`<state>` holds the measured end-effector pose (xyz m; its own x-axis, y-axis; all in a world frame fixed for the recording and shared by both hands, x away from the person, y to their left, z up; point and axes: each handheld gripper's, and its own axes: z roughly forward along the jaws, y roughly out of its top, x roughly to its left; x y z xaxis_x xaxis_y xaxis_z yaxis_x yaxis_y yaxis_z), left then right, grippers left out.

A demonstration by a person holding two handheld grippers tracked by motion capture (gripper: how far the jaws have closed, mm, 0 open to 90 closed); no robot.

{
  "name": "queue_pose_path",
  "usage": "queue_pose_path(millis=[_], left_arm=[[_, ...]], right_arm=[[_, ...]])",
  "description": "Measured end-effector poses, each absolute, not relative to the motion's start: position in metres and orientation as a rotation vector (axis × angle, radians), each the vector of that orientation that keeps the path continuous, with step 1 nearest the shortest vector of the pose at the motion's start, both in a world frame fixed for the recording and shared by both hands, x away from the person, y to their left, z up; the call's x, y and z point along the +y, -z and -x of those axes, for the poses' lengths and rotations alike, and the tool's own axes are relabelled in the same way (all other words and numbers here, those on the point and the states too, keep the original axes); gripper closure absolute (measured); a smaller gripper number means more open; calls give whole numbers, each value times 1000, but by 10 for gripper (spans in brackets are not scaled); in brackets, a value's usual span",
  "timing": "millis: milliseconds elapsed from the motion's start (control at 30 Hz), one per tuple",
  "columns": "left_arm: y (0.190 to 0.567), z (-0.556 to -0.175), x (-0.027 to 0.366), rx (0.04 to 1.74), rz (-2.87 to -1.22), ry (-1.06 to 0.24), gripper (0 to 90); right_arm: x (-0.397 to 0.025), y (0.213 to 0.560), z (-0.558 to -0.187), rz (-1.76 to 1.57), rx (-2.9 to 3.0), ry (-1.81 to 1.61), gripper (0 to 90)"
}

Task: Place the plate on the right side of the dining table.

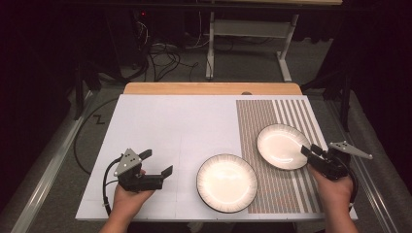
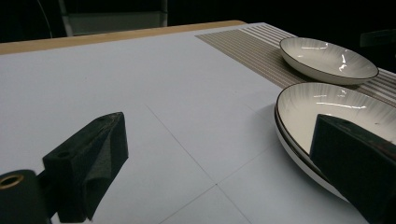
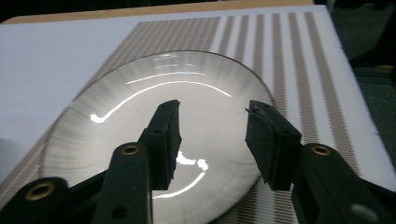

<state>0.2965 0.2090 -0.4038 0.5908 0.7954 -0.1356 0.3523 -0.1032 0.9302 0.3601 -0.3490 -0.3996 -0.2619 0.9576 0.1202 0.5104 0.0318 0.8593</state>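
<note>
Two white plates with dark rims lie on the table. The nearer plate (image 1: 227, 182) (image 2: 336, 112) sits at the front centre, partly on the white mat. The farther plate (image 1: 283, 146) (image 2: 327, 59) (image 3: 154, 140) rests on the striped mat. My left gripper (image 1: 156, 163) (image 2: 233, 158) is open, low over the white mat, just left of the nearer plate. My right gripper (image 1: 311, 150) (image 3: 212, 135) is open at the right edge of the farther plate, its jaws hanging over the plate's inside with nothing between them.
A white mat (image 1: 170, 131) covers most of the table, and a brown striped mat (image 1: 272, 116) lies on its right part. A wooden table edge (image 1: 209, 88) runs along the back. Cables and a table frame stand on the floor beyond.
</note>
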Motion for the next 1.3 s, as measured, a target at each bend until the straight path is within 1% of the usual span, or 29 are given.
queue_pose_path(millis=[133,767,900,1300], left_arm=[[404,-296,209,958,-1693,-498,51],[404,-293,209,933,-1699,-499,48],[403,-292,209,930,-1694,-506,40],[403,-292,208,933,-1686,-515,3]], right_arm=[[-334,395,-352,-1396,1855,-1219,458],[-264,381,-318,-1089,2008,-1407,139],[-254,381,-313,-1057,2023,-1415,20],[-247,382,-308,-1016,2028,-1397,10]])
